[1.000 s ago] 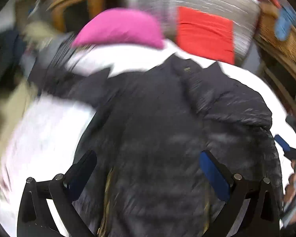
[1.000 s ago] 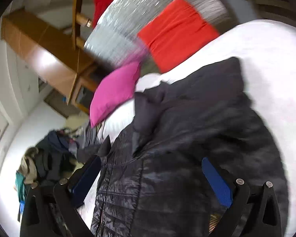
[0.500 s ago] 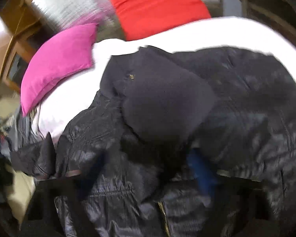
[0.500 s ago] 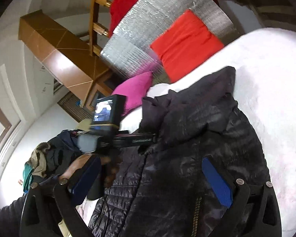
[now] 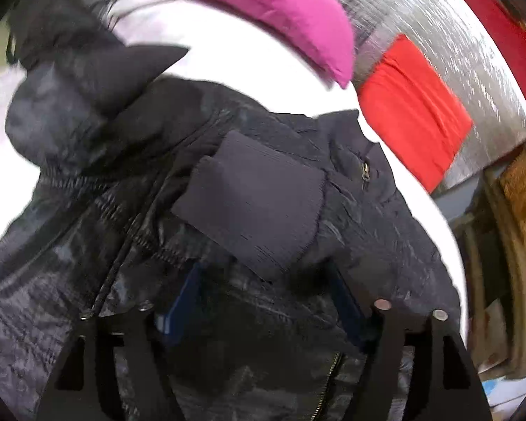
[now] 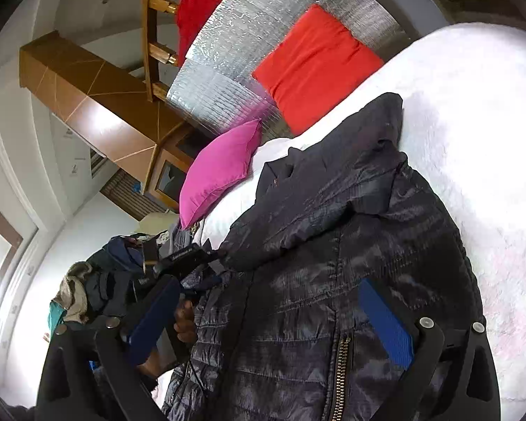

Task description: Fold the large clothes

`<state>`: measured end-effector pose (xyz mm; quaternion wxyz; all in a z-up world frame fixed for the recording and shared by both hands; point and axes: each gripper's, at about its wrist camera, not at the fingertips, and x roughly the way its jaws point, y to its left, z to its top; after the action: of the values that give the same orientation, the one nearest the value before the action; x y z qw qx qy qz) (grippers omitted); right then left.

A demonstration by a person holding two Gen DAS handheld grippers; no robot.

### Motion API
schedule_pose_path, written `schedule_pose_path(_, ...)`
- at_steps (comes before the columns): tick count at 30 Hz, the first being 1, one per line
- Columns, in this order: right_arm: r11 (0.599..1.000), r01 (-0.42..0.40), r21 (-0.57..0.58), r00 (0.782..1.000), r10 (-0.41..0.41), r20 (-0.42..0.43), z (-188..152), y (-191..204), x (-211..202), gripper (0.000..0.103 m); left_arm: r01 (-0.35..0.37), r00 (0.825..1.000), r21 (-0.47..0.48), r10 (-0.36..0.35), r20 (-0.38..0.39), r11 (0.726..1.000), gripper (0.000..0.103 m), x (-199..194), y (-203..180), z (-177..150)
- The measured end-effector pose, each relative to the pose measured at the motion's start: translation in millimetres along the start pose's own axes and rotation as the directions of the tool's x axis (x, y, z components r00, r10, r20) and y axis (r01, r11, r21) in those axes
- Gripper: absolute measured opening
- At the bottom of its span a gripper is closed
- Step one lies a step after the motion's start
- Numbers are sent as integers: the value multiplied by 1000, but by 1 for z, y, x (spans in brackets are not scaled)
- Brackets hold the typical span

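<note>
Moved: since a moment ago the left gripper (image 5: 263,294) has dropped close over the jacket (image 5: 228,210) and rolled, so the pink pillow (image 5: 263,10) now sits at the top of its view and the red pillow (image 5: 413,112) off to the right.
Left gripper: its fingers (image 5: 184,294) are partly apart and opening; dark jacket cloth lies between them, but the blurry picture does not show the pads pressing on it.
Right gripper (image 6: 270,319): its blue fingers (image 6: 385,319) stand wide apart above the lower front of the jacket (image 6: 333,263), and nothing is gripped between them.
Jacket: a big dark puffy one, lying spread on the white bed cover (image 6: 473,122), collar end toward the pillows (the gold zipper (image 6: 340,368) runs down its front).
Sleeve: one sleeve is folded across the chest, and its flat dark cuff (image 5: 256,196) lies just in front of the left gripper.
Person's hand (image 6: 184,322): seen from the right wrist camera at the jacket's left edge, holding the other black tool (image 6: 182,259) whose tip meets the jacket's side.
Pillows: pink pillow (image 6: 221,172) and red pillow (image 6: 315,66) lean on a shiny silver sheet (image 6: 235,52) at the head of the bed.
Side of bed: a heap of other clothes (image 6: 98,280) lies past the bed's left edge.
</note>
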<state>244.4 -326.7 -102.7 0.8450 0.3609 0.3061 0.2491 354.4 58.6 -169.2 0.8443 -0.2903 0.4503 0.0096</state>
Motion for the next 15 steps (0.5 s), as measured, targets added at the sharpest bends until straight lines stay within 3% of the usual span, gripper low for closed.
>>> schedule_pose_path(2,1000,-9,13,1000,9,0,0,-2,-1,103,40,999,-48,-41,-8,998,76,3,7,3)
schedule_pose_path(5,999,-25,36,1000,25,6,3,-4,-5,103,62,998,-41,-62,-2,997,73,3,3,6)
schedule_pose_path(6,998,-35,54,999,35,8,5,-7,-6,103,74,997,-32,-74,2,997,53,2,0,7)
schedule_pose_path(7,996,-45,76,999,45,10,6,-10,-7,103,77,997,-15,-78,-16,997,43,7,-4,9)
schedule_pose_path(9,991,-49,126,999,48,13,11,-17,-7,103,64,998,14,-63,-8,998,37,7,-9,9)
schedule_pose_path(12,947,-97,305,995,99,11,19,-36,-2,103,60,997,98,-64,41,993,34,-9,-20,5)
schedule_pose_path(13,941,-84,327,996,91,-8,26,-37,3,103,61,996,125,-68,54,990,34,-11,-25,4)
schedule_pose_path(15,968,39,246,999,-29,-44,47,-30,8,103,59,996,160,-69,58,985,34,-14,-28,3)
